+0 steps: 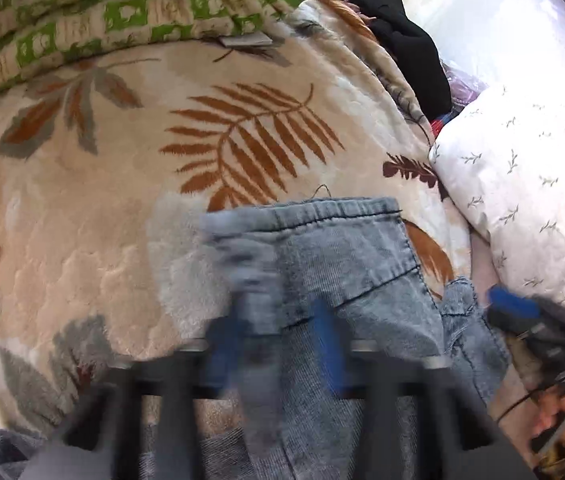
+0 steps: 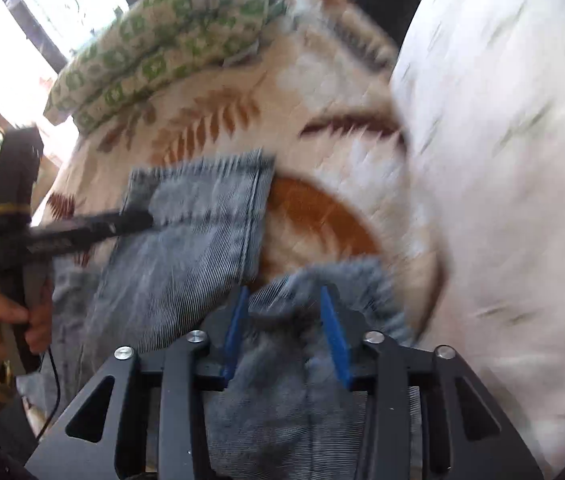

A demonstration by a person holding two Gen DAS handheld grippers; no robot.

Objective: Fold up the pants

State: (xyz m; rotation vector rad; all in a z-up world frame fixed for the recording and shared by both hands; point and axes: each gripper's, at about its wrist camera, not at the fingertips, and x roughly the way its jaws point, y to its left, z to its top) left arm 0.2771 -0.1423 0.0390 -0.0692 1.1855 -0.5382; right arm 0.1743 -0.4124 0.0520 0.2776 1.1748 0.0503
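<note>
A: Left wrist view first. Any writing or brand on anything?

B: None I can read. The pants (image 1: pixel 334 264), pale blue denim, lie on the bed's leaf-print blanket (image 1: pixel 122 184), from the centre down to 6 o'clock. The waistband edge points toward 12 o'clock, and the long axis runs 12 to 6.

A: And the left gripper (image 1: pixel 278 332)?

B: Blurred, at 6 o'clock. Its blue jaws are drawn close together with a bunched fold of the denim pinched between them. The right gripper (image 1: pixel 522 312) shows at 4 o'clock, beside a white pillow (image 1: pixel 522 184). A green patterned quilt (image 1: pixel 122 12) lies at 11 o'clock, dark clothes (image 1: pixel 402 40) at 1 o'clock.

A: Right wrist view?

B: No lettering there either. The pants (image 2: pixel 202 232) run from 10 o'clock down to 6. The right gripper (image 2: pixel 286 324) stands partly spread, a lump of denim between the blue jaws; I cannot tell whether they press it. At 9 o'clock a hand (image 2: pixel 2 320) holds the left gripper (image 2: pixel 138 218), its tip at the cloth's upper corner.
</note>
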